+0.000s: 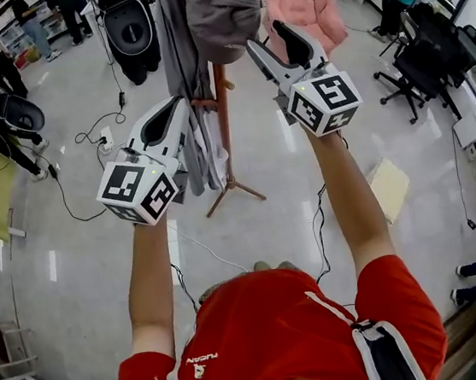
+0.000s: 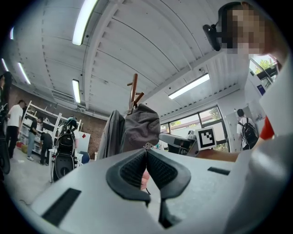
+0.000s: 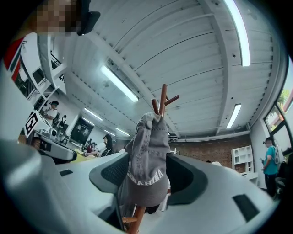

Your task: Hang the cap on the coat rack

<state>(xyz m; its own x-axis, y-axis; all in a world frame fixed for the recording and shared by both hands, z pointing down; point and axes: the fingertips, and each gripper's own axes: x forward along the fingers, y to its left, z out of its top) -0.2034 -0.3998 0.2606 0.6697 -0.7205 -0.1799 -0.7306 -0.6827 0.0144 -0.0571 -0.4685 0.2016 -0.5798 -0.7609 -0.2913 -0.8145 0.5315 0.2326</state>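
A grey cap (image 1: 223, 10) hangs from a top peg of the wooden coat rack (image 1: 224, 126), beside a grey jacket (image 1: 178, 54). My right gripper (image 1: 268, 36) is raised just right of the cap, jaws open. In the right gripper view the cap (image 3: 149, 164) with white lettering hangs between the spread pads (image 3: 114, 171), and neither pad presses on it. The rack's top (image 3: 162, 98) rises behind. My left gripper (image 1: 178, 106) is held lower, left of the pole. Its pads (image 2: 132, 167) are shut together with nothing in them, pointing toward the cap (image 2: 139, 130).
A pink armchair (image 1: 305, 0) stands behind the rack, a black office chair (image 1: 432, 53) at the right, a black bag (image 1: 128, 30) at the back left. Cables (image 1: 102, 137) trail over the floor on the left. People stand at the far edges.
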